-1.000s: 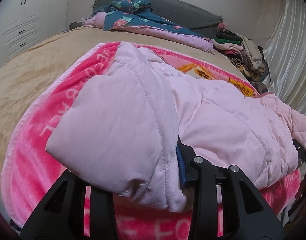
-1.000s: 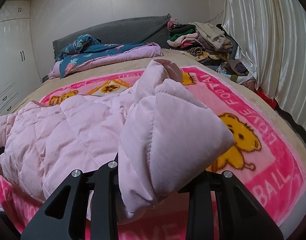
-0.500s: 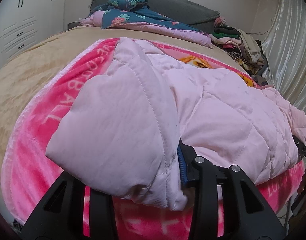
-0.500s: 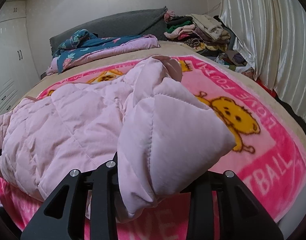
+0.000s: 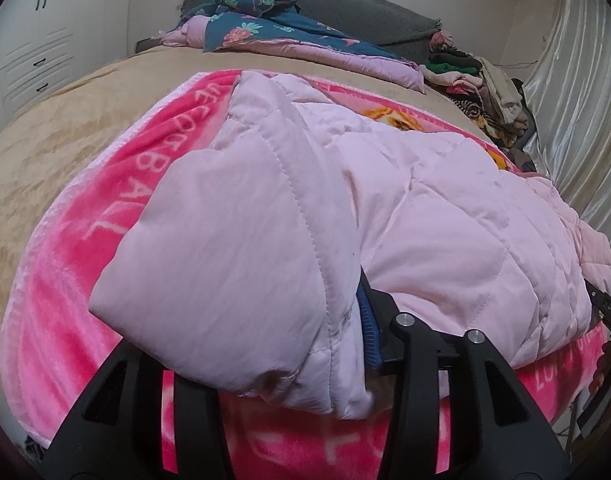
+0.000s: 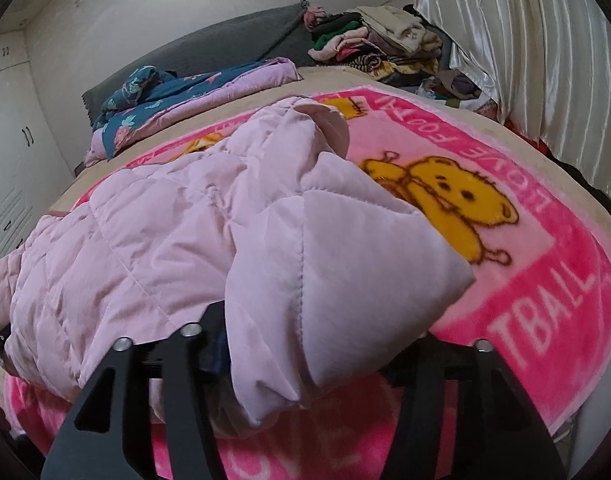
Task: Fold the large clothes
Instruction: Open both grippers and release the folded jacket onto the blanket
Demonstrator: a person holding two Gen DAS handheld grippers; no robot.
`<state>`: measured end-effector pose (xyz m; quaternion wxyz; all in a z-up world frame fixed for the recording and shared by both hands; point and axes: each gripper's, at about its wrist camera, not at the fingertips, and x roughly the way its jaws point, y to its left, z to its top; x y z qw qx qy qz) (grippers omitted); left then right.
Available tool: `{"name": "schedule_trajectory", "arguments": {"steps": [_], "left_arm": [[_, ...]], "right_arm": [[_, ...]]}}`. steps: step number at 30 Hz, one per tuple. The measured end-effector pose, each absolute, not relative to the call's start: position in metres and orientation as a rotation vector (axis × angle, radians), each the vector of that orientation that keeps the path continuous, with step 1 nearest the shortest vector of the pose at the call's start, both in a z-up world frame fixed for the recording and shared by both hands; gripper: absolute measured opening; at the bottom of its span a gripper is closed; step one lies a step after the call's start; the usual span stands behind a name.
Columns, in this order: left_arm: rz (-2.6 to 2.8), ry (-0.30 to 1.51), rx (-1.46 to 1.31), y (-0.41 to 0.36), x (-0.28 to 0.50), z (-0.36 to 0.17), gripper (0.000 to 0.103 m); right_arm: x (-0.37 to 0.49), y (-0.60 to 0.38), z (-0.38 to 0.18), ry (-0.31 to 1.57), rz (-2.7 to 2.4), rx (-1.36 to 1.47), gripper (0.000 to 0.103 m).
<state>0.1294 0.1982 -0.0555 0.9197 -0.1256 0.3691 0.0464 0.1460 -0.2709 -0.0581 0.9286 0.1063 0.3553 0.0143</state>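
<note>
Tools, L (image 5: 289,344) & R (image 6: 301,360), both clamp pink jacket (image 5: 425,220).

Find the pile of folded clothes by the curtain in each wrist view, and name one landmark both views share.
Left wrist view: the pile of clothes sits at the upper right, beside the curtain.
Right wrist view: the pile sits at the top, right of centre, left of the curtain.
Shared landmark: the grey headboard.

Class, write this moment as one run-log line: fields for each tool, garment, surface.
left tool: shut on pink quilted jacket | right tool: shut on jacket | jacket: near edge lifted | surface: pink blanket
</note>
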Motion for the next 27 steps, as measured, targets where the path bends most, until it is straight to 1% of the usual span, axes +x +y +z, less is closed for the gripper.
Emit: {"name": "schedule_trajectory", "arguments": {"steps": [2, 6, 7, 10, 12, 14, 16, 17, 19, 21, 23, 27], "left_arm": [[0.098, 0.766, -0.265, 0.200, 0.128, -0.055, 0.041], [0.107, 0.785, -0.276, 0.201, 0.127, -0.050, 0.048], [0.111, 0.787, -0.274, 0.201, 0.124, -0.049, 0.051], [0.124, 0.792, -0.256, 0.198, 0.116, -0.043, 0.064], [0.123, 0.792, -0.243, 0.195, 0.110, -0.038, 0.069], [0.114, 0.786, -0.235, 0.191, 0.104, -0.033, 0.077], [0.105, 0.781, -0.232, 0.188, 0.099, -0.029, 0.082], [0.100, 0.777, -0.234, 0.186, 0.095, -0.026, 0.087], [0.087, 0.758, -0.232, 0.183, 0.087, -0.021, 0.091], [0.074, 0.727, -0.204, 0.177, 0.079, -0.011, 0.091], [0.057, 0.708, -0.197, 0.172, 0.073, -0.004, 0.094], [0.030, 0.674, -0.188, 0.164, 0.063, 0.007, 0.094]], "right_arm": [[0.143, -0.273, -0.058, 0.731, 0.015, 0.215, 0.082], [0.133, -0.276, -0.055, 0.739, -0.002, 0.192, 0.090], [0.130, -0.277, -0.052, 0.737, -0.008, 0.179, 0.091], [0.119, -0.276, -0.042, 0.721, -0.018, 0.148, 0.096], [0.110, -0.275, -0.034, 0.700, -0.020, 0.129, 0.097], [0.102, -0.273, -0.025, 0.679, -0.017, 0.115, 0.099], [0.093, -0.269, -0.016, 0.660, -0.005, 0.099, 0.099], [0.088, -0.266, -0.011, 0.649, 0.000, 0.085, 0.099], [0.080, -0.263, -0.004, 0.633, 0.011, 0.068, 0.099], [0.073, -0.259, 0.003, 0.617, 0.021, 0.059, 0.099], [0.067, -0.253, 0.008, 0.606, 0.033, 0.051, 0.099], [0.051, -0.242, 0.018, 0.580, 0.072, 0.030, 0.099]]}}
